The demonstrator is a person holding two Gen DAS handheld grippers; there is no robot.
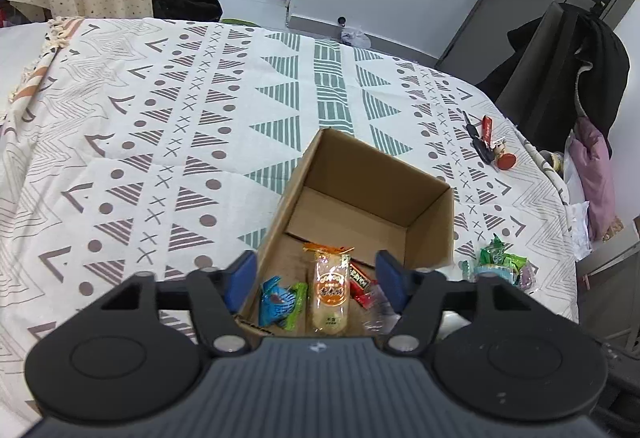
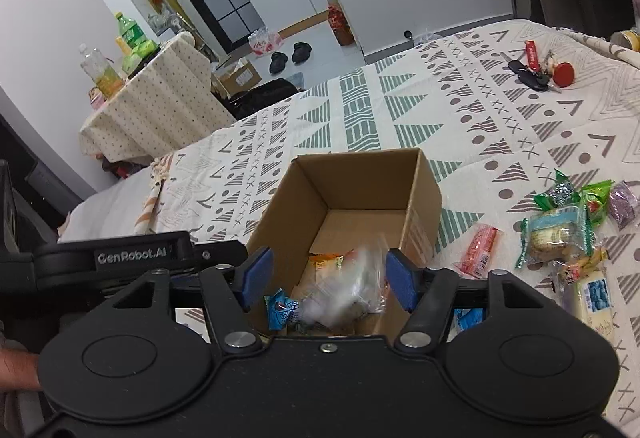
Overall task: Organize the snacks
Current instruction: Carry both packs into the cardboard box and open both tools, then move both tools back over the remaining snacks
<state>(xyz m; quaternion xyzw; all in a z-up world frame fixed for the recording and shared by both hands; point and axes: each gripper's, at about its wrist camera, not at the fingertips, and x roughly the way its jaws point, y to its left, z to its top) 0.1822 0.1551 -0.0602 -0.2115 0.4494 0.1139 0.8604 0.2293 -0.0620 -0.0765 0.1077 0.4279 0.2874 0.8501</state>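
Two grippers in view, both with blue pads spread wide and nothing between them. The left gripper (image 1: 316, 280) hangs over the near end of the cardboard box (image 1: 434, 222); its fingers (image 1: 245, 270) straddle the box's near rim. The right gripper (image 2: 328, 278) sits over the same box (image 2: 424, 206) from the other side, fingers (image 2: 400, 278) parted above the contents.

Inside the box, left wrist view: an orange-topped clear pack of rice crackers (image 1: 329, 294) lying lengthwise in the middle, a blue wrapped sweet (image 1: 276, 300) with a green wrapper touching it on the left, a red bar (image 1: 362, 284) on the right, and a clear wrapper (image 1: 378, 312) at the near right corner. In the right wrist view a clear packet (image 2: 352, 286) in the box is motion-blurred; cannot tell whether it is resting or falling.

On the patterned tablecloth (image 1: 160, 118), just beside the box's right wall: a pile of loose snacks (image 2: 568, 230), green, purple and pale wrappers overlapping, plus a pink-red packet (image 2: 478, 250) between pile and box. The same pile shows in the left view (image 1: 500, 264).

Far right of the cloth, well apart from the box: a bunch of keys (image 2: 536, 72) with red tag and round red fob.
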